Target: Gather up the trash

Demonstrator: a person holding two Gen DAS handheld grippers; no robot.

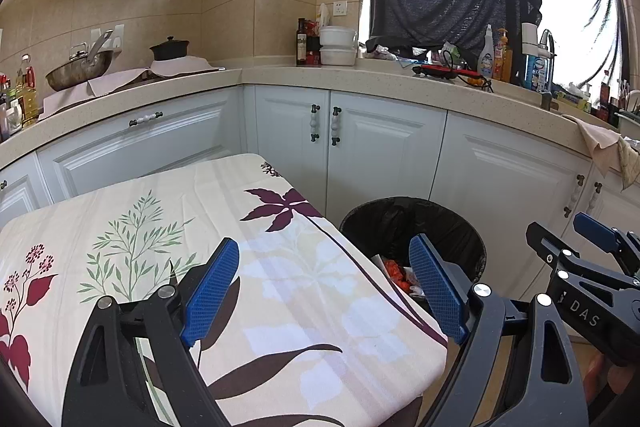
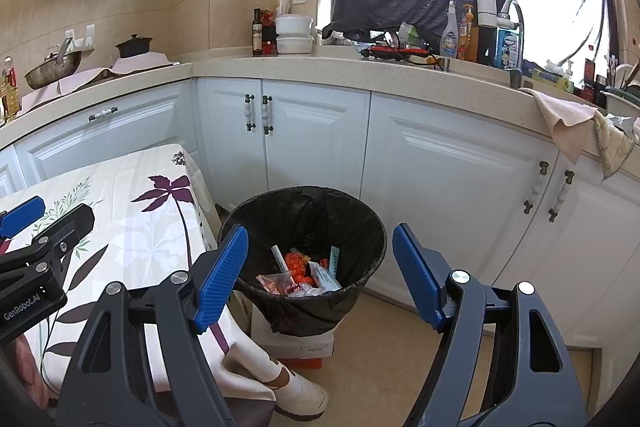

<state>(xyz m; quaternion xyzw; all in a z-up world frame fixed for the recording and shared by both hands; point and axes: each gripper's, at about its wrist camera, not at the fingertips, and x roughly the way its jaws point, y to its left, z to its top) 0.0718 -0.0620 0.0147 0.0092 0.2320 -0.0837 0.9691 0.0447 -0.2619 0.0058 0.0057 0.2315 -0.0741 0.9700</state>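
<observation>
A black-lined trash bin (image 2: 304, 227) stands on the floor right of the table and holds wrappers and orange scraps (image 2: 298, 271). In the left wrist view the bin (image 1: 412, 223) shows past the table's right edge. My left gripper (image 1: 324, 291) is open and empty above the flowered tablecloth (image 1: 160, 227). My right gripper (image 2: 320, 275) is open and empty, held above and in front of the bin. The right gripper also shows in the left wrist view (image 1: 592, 247), and the left gripper in the right wrist view (image 2: 36, 223).
White cabinets (image 2: 440, 163) and an L-shaped beige counter (image 2: 360, 73) run behind. The counter carries a wok (image 1: 78, 69), a black pot (image 1: 170, 49), white containers (image 1: 338, 45), bottles (image 2: 464, 31) and a cloth (image 2: 568, 119). A white box (image 2: 304, 345) sits under the bin.
</observation>
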